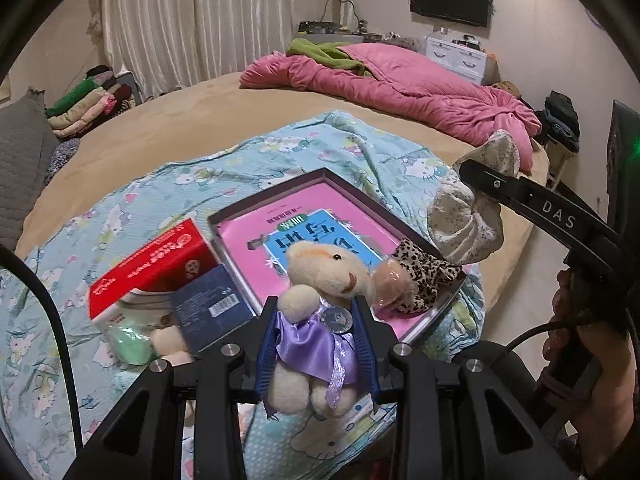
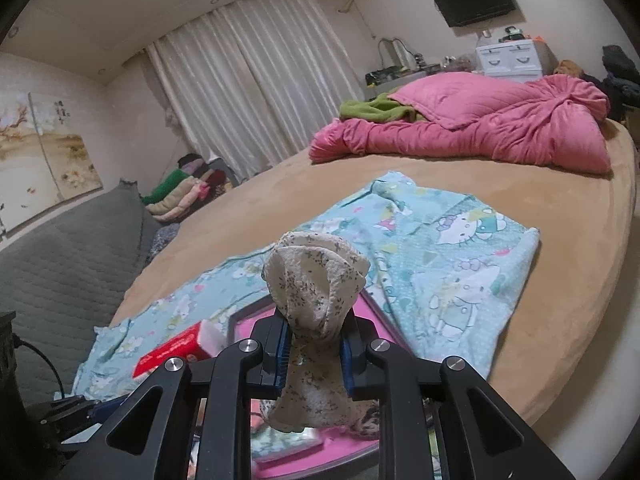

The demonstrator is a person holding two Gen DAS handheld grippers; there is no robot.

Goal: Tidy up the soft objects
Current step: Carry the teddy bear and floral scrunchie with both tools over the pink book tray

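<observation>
Teddy bear (image 1: 320, 312), light, squashy: left gripper (image 1: 316, 340) clamps purple-dressed waist, best hold. Right gripper (image 2: 314, 354) pinches limp floral sock (image 2: 316, 280) mid-length.

A: What hides behind the red box (image 1: 150, 268)?
B: A green soft thing (image 1: 128, 338) and a cream plush (image 1: 170, 342), both mostly covered.
A: And the tray (image 2: 244, 316) in the right wrist view?
B: The floral cloth (image 2: 316, 304) and claw (image 2: 314, 354) cover most of it; the bottom edge cuts it off.
</observation>
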